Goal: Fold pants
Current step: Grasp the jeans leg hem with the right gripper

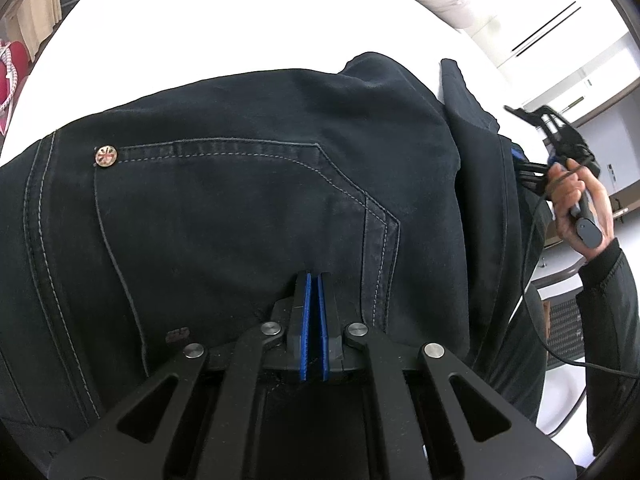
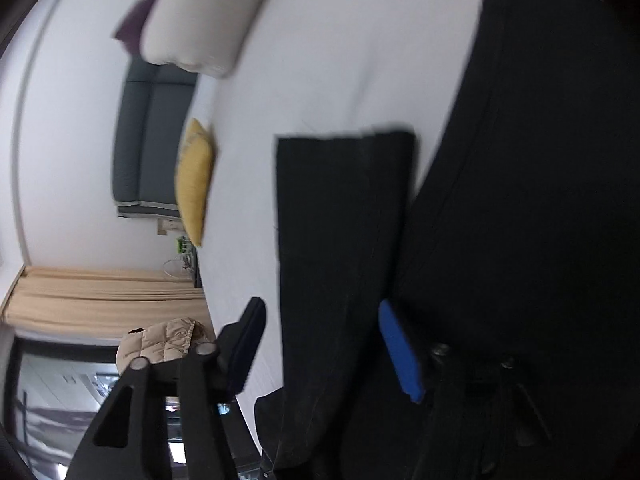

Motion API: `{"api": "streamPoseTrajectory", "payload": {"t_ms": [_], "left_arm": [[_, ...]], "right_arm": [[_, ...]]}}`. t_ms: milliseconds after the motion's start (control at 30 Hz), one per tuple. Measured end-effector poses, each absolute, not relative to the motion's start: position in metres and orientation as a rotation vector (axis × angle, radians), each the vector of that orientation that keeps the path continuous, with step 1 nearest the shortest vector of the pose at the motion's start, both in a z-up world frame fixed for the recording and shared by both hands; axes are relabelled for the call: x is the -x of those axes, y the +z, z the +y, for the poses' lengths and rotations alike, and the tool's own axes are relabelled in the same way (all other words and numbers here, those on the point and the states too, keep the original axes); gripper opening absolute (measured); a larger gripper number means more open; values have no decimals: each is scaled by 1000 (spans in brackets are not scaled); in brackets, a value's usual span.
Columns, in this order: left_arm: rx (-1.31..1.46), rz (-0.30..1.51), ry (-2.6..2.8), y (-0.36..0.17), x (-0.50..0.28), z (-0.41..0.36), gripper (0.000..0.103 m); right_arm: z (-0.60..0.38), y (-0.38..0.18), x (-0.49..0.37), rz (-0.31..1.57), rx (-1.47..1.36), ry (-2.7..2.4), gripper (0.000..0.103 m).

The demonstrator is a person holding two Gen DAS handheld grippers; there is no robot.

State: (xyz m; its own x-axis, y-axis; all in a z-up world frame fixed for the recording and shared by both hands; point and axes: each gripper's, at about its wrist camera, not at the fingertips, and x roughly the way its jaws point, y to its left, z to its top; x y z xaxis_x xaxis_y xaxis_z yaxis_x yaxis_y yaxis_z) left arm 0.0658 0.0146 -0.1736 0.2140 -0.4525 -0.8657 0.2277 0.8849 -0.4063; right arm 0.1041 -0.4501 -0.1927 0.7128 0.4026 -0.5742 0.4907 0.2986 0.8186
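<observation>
Two grippers work on dark pants (image 1: 248,208) spread over a white bed (image 1: 208,28). Seen from the left wrist, the left gripper (image 1: 313,280) sits at six o'clock with its blue pads pressed together, tips down on the denim just beside the back pocket's lower corner; whether cloth is pinched between them cannot be told. A metal rivet (image 1: 106,156) marks the pocket's corner at nine o'clock. At three o'clock a hand (image 1: 580,204) holds the right gripper (image 1: 532,144) by the pants' edge. In the blurred right wrist view, the right gripper (image 2: 324,344) has its jaws apart, a pant leg (image 2: 344,220) lying between them. A yellow cushion (image 2: 194,180) lies at nine o'clock, a pillow (image 2: 200,16) at eleven.
</observation>
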Motion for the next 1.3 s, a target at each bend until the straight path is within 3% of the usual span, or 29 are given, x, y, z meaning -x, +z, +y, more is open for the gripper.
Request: {"api": "streamPoseTrajectory", "payload": {"t_ms": [333,400,467,667,900,1100,1300], "left_arm": [[223,1268,-487,-177,-63,25,3],[221,1266,-488,-177,-63,25,3],[220,1267,-490,-176,-63,26,3],[220,1273,-486,-176,-66,25,3],[208,1278,-483,-176,-67,21,3],[206,1294,-481,-177,-70,18,3],[182,1297,-469,-177,-71,11,3]], "right_arm": [[-463,-209,-106,793,-1404,-94,36],[-472,-207,-105,759,-1403,-92,28],[-480,-209,-102,739,-1399,-116,7],[-491,-184,-89,680,-1256,-194,5],[-528,-138,3,488,-1230,-304,5],[-557,-169,77,442,-1352,-427,5],[-565,-187,87,450,-1388,-396,6]]}}
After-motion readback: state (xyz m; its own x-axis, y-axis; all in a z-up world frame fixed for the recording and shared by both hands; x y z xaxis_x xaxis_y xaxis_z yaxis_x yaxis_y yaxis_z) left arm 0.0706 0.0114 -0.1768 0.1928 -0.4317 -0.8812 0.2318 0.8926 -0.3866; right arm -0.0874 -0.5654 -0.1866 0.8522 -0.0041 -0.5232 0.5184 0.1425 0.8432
